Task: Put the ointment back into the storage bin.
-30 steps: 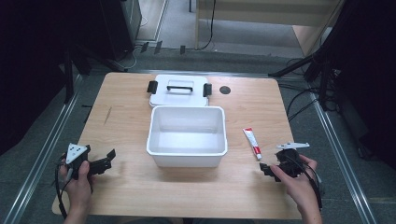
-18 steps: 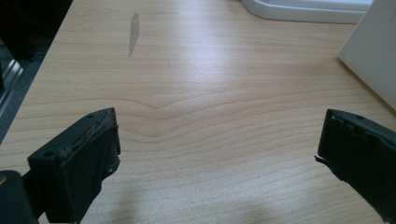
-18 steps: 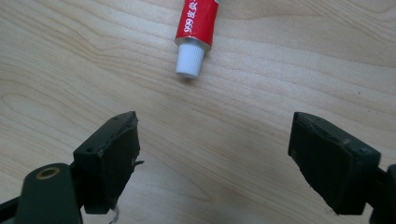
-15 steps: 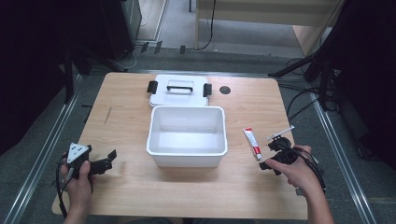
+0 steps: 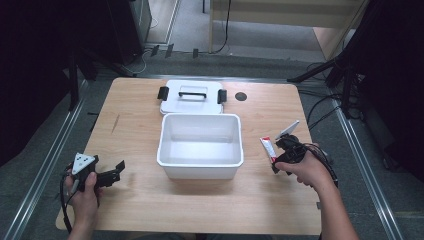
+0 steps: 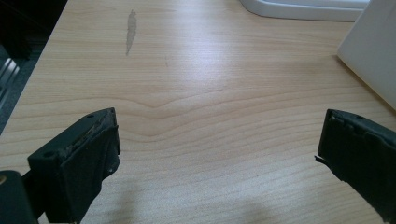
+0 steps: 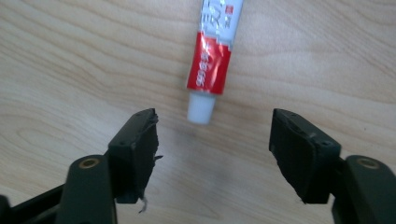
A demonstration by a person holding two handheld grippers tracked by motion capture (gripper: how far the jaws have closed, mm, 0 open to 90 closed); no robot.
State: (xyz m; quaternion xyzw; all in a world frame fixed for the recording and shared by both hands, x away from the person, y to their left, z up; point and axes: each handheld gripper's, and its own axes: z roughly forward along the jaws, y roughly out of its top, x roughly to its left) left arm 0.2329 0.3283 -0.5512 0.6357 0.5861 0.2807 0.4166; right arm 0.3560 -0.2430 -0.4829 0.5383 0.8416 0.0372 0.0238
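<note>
My right hand-held gripper (image 7: 212, 140) hovers over the counter (image 5: 140, 115), jaws apart and just closing, touching nothing; the red-and-white tube (image 7: 214, 56) lies just ahead, right of the white tub (image 5: 200, 145); my left hand-held gripper (image 6: 219, 149) gapes wide, empty.

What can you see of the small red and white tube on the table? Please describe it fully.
The tube is small and looks like soft plastic, with a red band, a white upper part carrying print too blurred to read, and a white cap. It lies flat on the wooden table, to the right of the white bin and apart from it. Its cap end points toward the right gripper, whose open jaws stand just short of the cap, one to each side. Nothing touches the tube except the table.
</note>
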